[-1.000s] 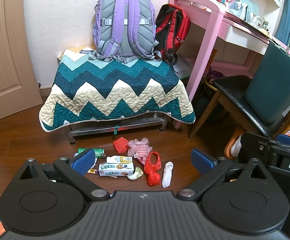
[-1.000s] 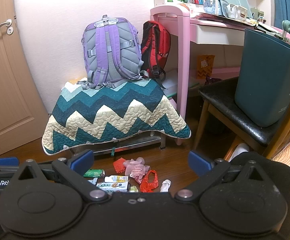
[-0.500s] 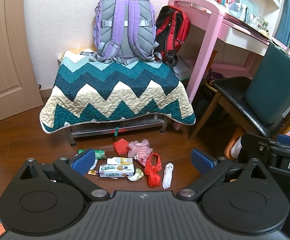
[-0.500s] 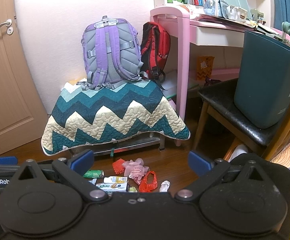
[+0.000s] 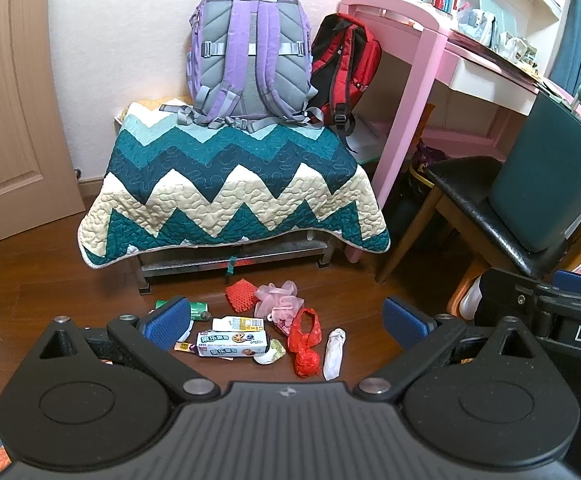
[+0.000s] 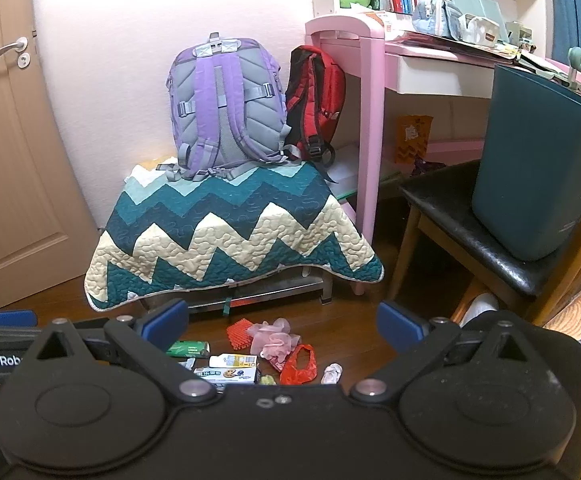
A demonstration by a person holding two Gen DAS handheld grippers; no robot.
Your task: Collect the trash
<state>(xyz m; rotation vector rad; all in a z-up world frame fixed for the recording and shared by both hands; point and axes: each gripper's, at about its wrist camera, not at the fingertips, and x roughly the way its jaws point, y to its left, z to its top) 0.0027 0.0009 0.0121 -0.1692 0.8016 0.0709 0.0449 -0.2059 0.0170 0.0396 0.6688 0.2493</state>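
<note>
The floor (image 5: 30, 280) of dark wood carries everything. At 12 o'clock stands a low bench under a zigzag quilt (image 5: 230, 188), and since the earlier frames it sits a little higher in the left view and a little lower in the right view, so both cameras have shifted slightly. On the quilt a purple backpack (image 5: 250, 52) stands upright against the wall, with a red backpack (image 5: 346, 64) just beside it at 1 o'clock. At 2 o'clock is the pink worktop (image 5: 422, 60); at 3 o'clock a teal bin (image 6: 538, 176) rests on a black chair (image 6: 462, 216).

The trash lies on the floor at 6 o'clock from the bench, unmoved between the frames: a pink puff (image 5: 278, 300), a red mesh piece (image 5: 241, 294), a red bag (image 5: 304, 340), a cookie box (image 5: 232, 343), a white carton (image 5: 237, 324), a white wad (image 5: 334, 348) and a green pack (image 6: 188, 348).

The left tool (image 5: 286, 316) hangs above the heap, released, jaws spread wide, nothing between them, as before. The right tool (image 6: 282, 320) is likewise released and empty, farther back from the trash.
</note>
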